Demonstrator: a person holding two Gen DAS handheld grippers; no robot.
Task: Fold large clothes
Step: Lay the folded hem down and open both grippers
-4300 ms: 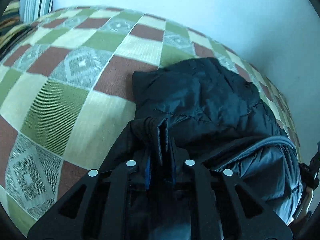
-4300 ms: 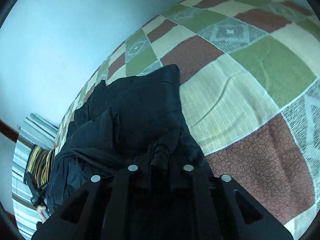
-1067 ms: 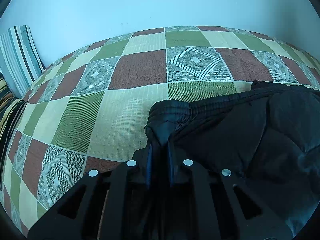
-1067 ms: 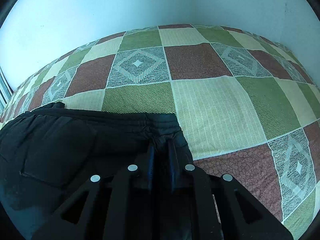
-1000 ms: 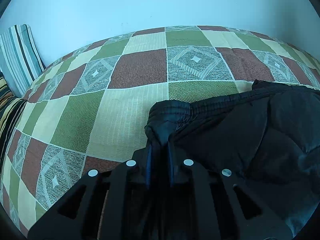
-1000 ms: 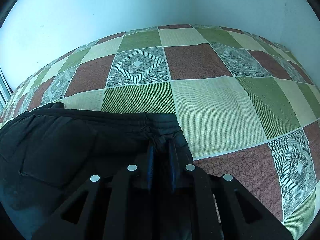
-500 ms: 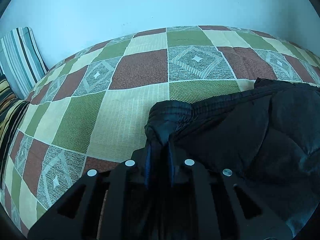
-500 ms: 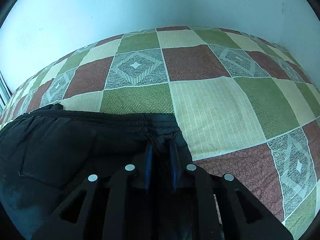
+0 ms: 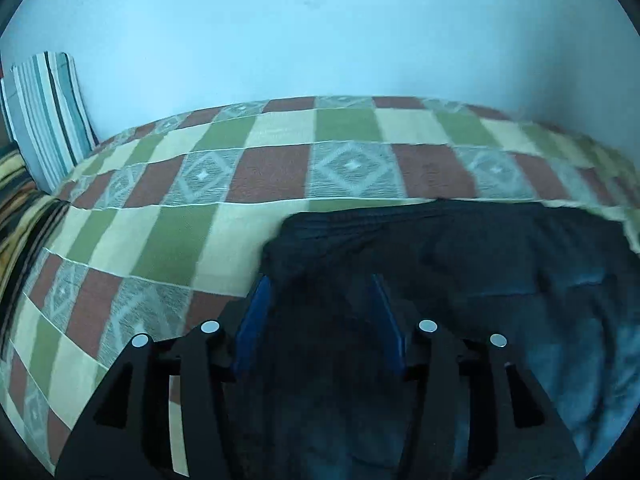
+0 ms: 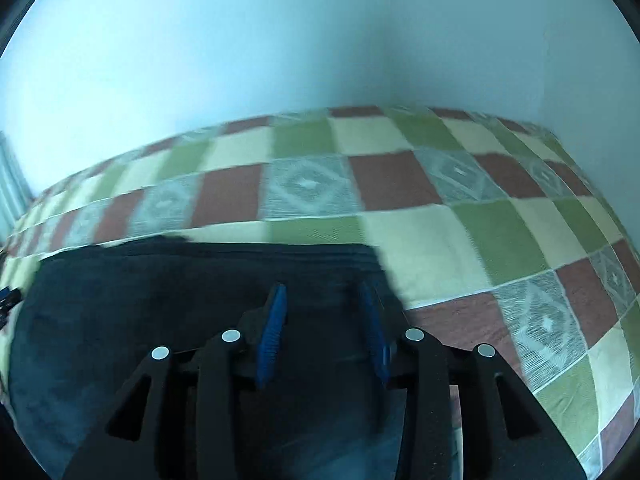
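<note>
One dark quilted jacket (image 9: 460, 264), folded flat on checked bedspread (image 9: 180, 236).

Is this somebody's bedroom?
Probably a bedroom, yes. A checked bedspread covers what looks like a bed against a plain wall, a striped pillow leans at one end, and a dark jacket lies on top.

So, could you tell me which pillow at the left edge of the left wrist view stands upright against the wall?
The blue, white and grey striped pillow; it leans upright against the wall, while the yellow and black striped one lies below it.
</note>
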